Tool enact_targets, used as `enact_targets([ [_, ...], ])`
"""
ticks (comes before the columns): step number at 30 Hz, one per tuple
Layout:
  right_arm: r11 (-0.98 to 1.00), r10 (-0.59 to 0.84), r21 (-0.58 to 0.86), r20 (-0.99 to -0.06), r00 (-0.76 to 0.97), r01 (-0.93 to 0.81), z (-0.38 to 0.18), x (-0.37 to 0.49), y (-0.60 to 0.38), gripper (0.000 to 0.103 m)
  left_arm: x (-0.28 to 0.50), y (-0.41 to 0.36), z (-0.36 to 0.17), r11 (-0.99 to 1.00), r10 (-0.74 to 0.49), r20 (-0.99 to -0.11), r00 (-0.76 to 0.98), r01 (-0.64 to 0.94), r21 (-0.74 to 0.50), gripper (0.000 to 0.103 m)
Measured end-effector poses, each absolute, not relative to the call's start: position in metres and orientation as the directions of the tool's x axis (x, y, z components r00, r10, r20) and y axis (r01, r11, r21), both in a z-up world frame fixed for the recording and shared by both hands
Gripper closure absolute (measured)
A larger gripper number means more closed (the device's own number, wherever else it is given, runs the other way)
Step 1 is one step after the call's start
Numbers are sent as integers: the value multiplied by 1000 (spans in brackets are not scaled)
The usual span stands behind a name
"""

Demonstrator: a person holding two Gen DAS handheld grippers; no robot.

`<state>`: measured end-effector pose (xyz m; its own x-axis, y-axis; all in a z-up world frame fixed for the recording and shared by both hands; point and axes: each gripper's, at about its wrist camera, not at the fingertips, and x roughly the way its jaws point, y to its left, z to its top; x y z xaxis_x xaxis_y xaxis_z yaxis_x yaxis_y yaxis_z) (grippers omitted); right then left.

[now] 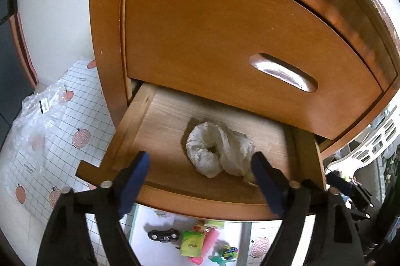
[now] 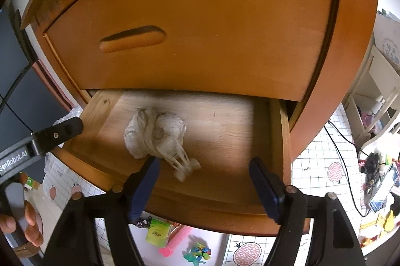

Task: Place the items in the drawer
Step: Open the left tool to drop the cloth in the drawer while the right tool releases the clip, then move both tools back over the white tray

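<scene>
A crumpled white cloth (image 1: 217, 152) lies on the floor of the open lower wooden drawer (image 1: 160, 115) of a brown cabinet. My left gripper (image 1: 200, 161) hangs over the drawer's front edge, open, its blue pads wide apart and off the cloth, whose end lies by the right pad. In the right wrist view the same cloth (image 2: 155, 134) sits left of centre in the drawer (image 2: 225, 130). My right gripper (image 2: 202, 164) is open above the drawer front, with only the cloth's thin tail near its left pad. The left gripper's body (image 2: 57, 132) and a hand show at the left.
The closed upper drawer front (image 1: 237, 40) with a recessed handle (image 1: 283, 72) overhangs the open one. On the floor below lie a green box (image 1: 191, 242), pink and coloured toys (image 2: 197, 251), and a dark toy car (image 1: 163, 234). A crinkled plastic bag (image 1: 42, 115) lies left.
</scene>
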<state>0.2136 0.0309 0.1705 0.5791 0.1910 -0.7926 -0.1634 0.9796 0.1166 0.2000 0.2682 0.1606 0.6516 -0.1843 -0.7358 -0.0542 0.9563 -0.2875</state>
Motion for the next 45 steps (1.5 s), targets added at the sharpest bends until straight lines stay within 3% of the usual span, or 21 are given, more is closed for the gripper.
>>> enact_targets([
  [2, 979, 195, 120, -787, 585, -164, 170, 213, 32, 4, 199, 267, 160, 963, -164, -733, 660, -56, -265, 1],
  [3, 979, 197, 122, -786, 586, -165, 170, 214, 32, 2, 198, 267, 159, 965, -156, -731, 665, -55, -257, 0],
  [16, 982, 178, 106, -782, 597, -154, 164, 209, 30, 0, 193, 271, 157, 970, -124, -714, 689, -69, -235, 0],
  [27, 980, 192, 113, -766, 613, -165, 164, 197, 27, 0, 173, 268, 161, 968, -137, -645, 752, -35, -247, 0],
  [39, 974, 219, 102, -648, 730, -202, 173, 131, 20, 0, 109, 261, 166, 965, -172, -484, 858, 50, -256, 0],
  [45, 970, 236, 108, -631, 739, -218, 153, 94, 14, 0, 76, 265, 147, 964, -191, -479, 857, 71, -257, 0],
])
